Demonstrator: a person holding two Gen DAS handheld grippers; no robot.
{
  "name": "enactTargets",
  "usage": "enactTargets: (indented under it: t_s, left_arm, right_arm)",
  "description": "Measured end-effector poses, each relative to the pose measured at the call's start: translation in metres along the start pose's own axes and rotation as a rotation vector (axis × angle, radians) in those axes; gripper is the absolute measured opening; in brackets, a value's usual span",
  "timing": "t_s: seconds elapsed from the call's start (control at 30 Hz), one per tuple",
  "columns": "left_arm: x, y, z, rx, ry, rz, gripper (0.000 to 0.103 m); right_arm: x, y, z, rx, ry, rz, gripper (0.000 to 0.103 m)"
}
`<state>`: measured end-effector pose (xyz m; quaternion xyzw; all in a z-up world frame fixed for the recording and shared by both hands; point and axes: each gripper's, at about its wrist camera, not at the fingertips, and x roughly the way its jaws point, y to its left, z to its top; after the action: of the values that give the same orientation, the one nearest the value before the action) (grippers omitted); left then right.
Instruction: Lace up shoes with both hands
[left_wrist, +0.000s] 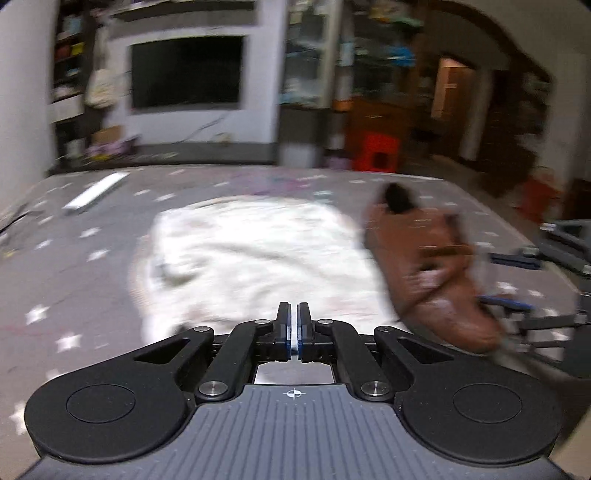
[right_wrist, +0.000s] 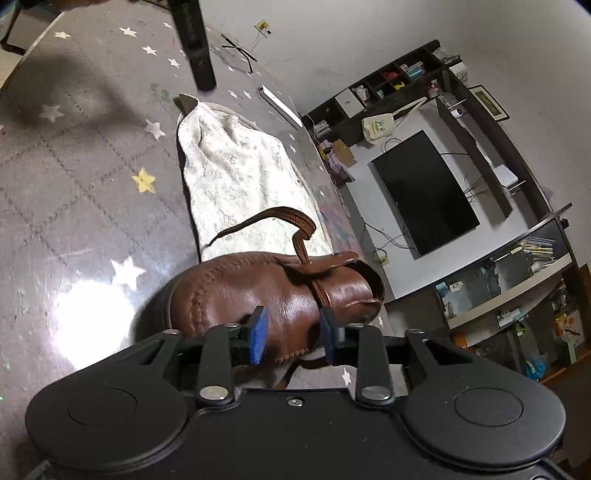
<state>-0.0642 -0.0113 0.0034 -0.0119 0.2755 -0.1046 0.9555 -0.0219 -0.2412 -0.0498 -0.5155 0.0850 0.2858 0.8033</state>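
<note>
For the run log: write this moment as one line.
left tongs: shut, empty, over white cloth | right tongs: open, straddling brown shoe | lace: loose, looping up

Shoe (right_wrist: 273, 291) on the worktop (right_wrist: 74, 192), partly over the near end of a cloth (right_wrist: 236, 173); lace (right_wrist: 291, 221) looping up from its top, over the cloth. Right claw (right_wrist: 295, 334) spread either side of the shoe. Flat bar (right_wrist: 279, 105) beyond the cloth. Left claw (left_wrist: 294, 325) left of the shoe, over the cloth
</note>
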Motion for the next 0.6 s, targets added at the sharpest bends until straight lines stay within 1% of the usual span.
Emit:
enactTargets:
  t_s: [0.03,0.07,0.1,0.17,0.27,0.37,0.47,0.53,0.57,0.6]
  left_arm:
    - [0.001,-0.006,0.000,0.020,-0.003,-0.021,0.006]
    - [0.001,-0.014,0.000,0.046,-0.005,-0.046,0.012]
    - [0.001,-0.022,0.001,0.066,-0.006,-0.064,0.022]
    - [0.002,-0.039,0.003,0.125,-0.006,-0.091,0.033]
    - [0.008,-0.061,0.006,0.207,-0.005,-0.111,0.034]
    - [0.022,-0.075,0.011,0.268,-0.009,-0.083,0.034]
    - [0.039,-0.081,0.016,0.291,0.003,-0.094,0.034]
    - [0.052,-0.082,0.017,0.299,0.021,-0.087,0.033]
    - [0.057,-0.082,0.017,0.297,0.029,-0.081,0.015]
    - [0.061,-0.081,0.018,0.287,0.036,-0.073,0.004]
  right_arm:
    - [-0.001,0.000,0.000,-0.001,0.002,0.001,0.033]
    - [-0.001,0.000,0.000,-0.001,0.001,0.001,0.033]
    - [-0.001,0.000,0.000,-0.002,0.001,0.002,0.033]
    - [-0.002,0.000,0.000,-0.003,0.000,0.003,0.033]
    - [-0.003,0.000,0.001,-0.005,-0.002,0.004,0.033]
    - [-0.001,0.001,0.000,-0.009,-0.006,0.006,0.034]
    - [-0.001,0.002,0.001,-0.019,-0.013,0.009,0.033]
    - [-0.002,0.003,0.001,-0.024,-0.016,0.014,0.034]
    - [-0.002,0.003,0.002,-0.027,-0.018,0.015,0.034]
    - [-0.002,0.003,0.002,-0.028,-0.020,0.016,0.034]
